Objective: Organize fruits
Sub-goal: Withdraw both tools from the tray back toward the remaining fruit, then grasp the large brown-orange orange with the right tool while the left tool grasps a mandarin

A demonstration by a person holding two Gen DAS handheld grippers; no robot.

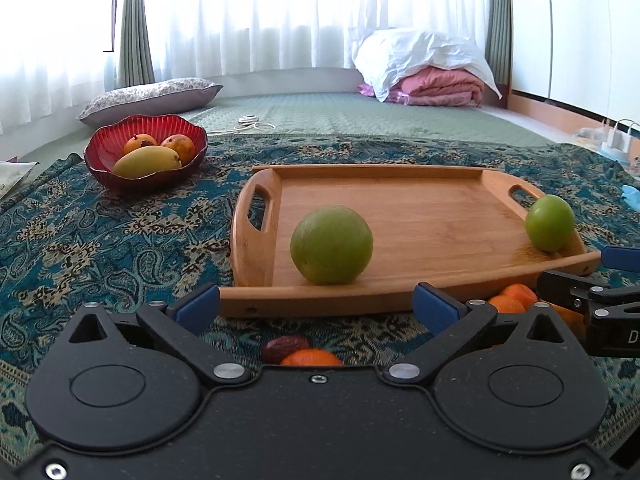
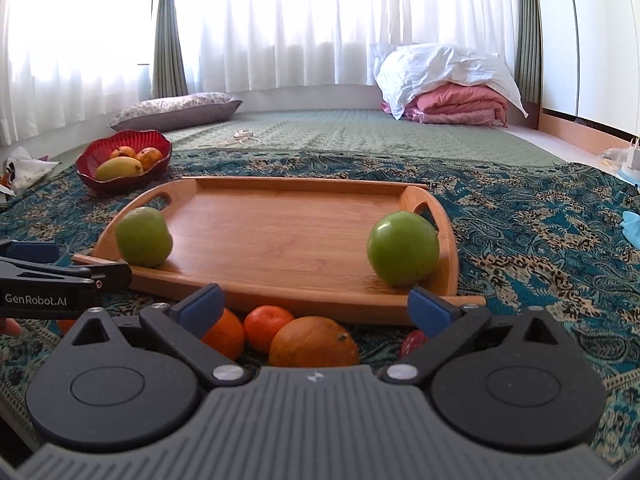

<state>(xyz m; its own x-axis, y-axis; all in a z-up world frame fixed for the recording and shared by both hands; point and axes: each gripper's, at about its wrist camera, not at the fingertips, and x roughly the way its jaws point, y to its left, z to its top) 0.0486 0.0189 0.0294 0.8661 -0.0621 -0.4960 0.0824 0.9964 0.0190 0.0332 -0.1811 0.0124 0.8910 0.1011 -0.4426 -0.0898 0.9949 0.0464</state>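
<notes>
**Spread Grippers Short of Tray; Two Green Fruits Aboard**

Standing wide apart and empty: left gripper [image 1: 316, 306], blue pads clear of everything. Same for right gripper [image 2: 314, 306], nothing clamped, nothing between the pads. Both held just short of the near rim of the wooden tray [image 1: 420, 200], aimed across it and slightly downward.

Lying on the patterned cloth [image 1: 120, 240] below the grippers, nearest: large orange [image 2: 314, 342], stem scar turned right and slightly up; two smaller oranges [image 2: 268, 326] touching it on the left; dark red fruit [image 2: 412, 342] at the right, mostly hidden behind a finger.

Readable on the left gripper's body, seen at the left edge of the right wrist view: "GenRobot.AI" [image 2: 36, 301]. Part of a person's fingertip [image 2: 9, 326] visible just under it.

Set on the cloth beyond: tray, long axis running left to right, cut-out handle at each short end. On its floor near the front rim, well apart: duller green fruit [image 1: 331, 245] at the left, glossier green fruit [image 1: 549, 223] by the right handle. Both close to round; long axis not determinable.

Farther back, left: red scalloped bowl [image 1: 144, 160] holding a yellow mango [image 1: 147, 162], long axis left to right, tapered end to the right, plus two orange-red fruits [image 1: 179, 147] behind it.

Beyond the cloth: green quilted mat [image 1: 340, 114], floral pillow [image 1: 148, 98], folded pink bedding [image 1: 440, 88] under a white cover, white curtains [image 1: 280, 12].
</notes>
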